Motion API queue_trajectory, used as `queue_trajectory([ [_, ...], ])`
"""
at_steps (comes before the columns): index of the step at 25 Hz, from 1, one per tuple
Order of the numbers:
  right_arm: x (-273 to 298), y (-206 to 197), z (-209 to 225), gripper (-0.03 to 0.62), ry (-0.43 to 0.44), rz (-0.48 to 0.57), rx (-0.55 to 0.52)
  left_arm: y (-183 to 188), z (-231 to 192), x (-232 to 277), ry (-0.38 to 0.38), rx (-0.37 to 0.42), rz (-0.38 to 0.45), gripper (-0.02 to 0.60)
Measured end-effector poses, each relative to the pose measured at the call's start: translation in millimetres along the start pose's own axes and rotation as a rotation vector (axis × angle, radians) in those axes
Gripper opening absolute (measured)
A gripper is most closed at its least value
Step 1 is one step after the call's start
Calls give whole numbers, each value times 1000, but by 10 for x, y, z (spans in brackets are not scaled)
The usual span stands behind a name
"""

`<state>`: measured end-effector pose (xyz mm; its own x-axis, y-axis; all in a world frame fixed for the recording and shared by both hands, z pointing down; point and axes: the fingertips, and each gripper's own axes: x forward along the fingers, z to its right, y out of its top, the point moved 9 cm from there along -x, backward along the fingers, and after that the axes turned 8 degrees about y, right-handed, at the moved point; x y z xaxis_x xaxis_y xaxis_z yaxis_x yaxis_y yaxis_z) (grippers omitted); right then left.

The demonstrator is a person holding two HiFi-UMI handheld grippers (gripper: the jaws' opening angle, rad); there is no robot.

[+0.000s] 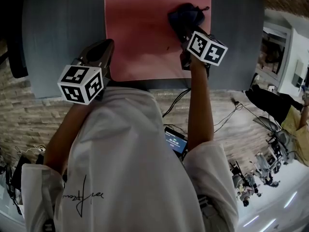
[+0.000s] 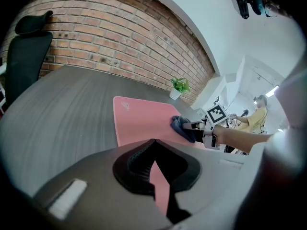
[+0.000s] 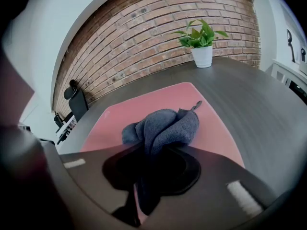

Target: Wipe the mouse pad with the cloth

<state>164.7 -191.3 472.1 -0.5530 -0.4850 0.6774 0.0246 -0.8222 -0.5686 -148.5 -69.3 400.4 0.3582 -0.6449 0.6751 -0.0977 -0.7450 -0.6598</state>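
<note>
**Firmly gripped, the cloth sits on the pad's right side**

The right gripper (image 1: 187,29) has its jaws closed on a dark blue cloth (image 3: 163,126). One fold is pinched between them and the rest is bunched just ahead of the tips. The bunch presses on the pink mouse pad (image 1: 140,37), near its right edge and about midway along the part that shows. Most of the bare pad therefore lies to the left of the cloth, with a strip toward the person as well. The coming stroke probably has to carry the cloth leftward across the pad.

The left gripper (image 1: 104,50) has its jaws together and holds nothing. It hovers at the pad's near left corner, over the grey desk (image 1: 63,37). It is well apart from the cloth, so the wiping falls to the right hand.
</note>
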Motion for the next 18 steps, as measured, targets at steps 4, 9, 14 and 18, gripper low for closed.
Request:
queue_trajectory([
  [4, 112, 22, -114, 74, 28, -8, -15, -20, -53, -26, 11, -16, 1, 12],
  [9, 227, -2, -307, 74, 65, -17, -21, -5, -81, -37, 14, -26, 9, 12],
  [14, 306, -48, -469, 74, 90, -25, -31, -42, -34, -16, -5, -28, -2, 12],
  [18, 328, -105, -571, 74, 116, -35, -32, -77, -21, -38, -7, -35, 4, 12],
])
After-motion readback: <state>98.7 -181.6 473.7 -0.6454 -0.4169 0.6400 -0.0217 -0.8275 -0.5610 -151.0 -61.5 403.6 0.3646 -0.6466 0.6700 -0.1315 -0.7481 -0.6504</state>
